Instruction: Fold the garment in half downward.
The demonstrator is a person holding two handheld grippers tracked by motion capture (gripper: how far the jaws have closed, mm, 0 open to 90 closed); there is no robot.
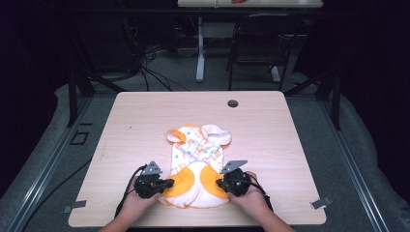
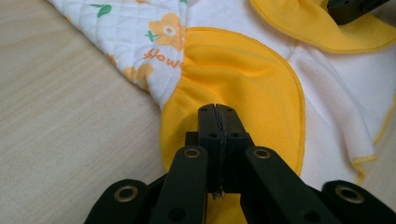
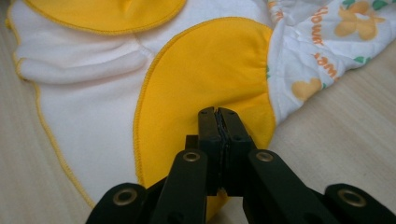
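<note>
One garment [image 1: 198, 164], two grippers [image 1: 164, 185] [image 1: 221, 183], apparently clamped.

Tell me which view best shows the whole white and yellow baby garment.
The high view: the white and yellow baby garment lies whole on the wooden table. The left gripper view and right gripper view show close-ups of its yellow patches and flower print.

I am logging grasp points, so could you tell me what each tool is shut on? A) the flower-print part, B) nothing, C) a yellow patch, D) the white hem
C: the left tool and the right tool are each shut on a yellow patch of the garment.
</note>
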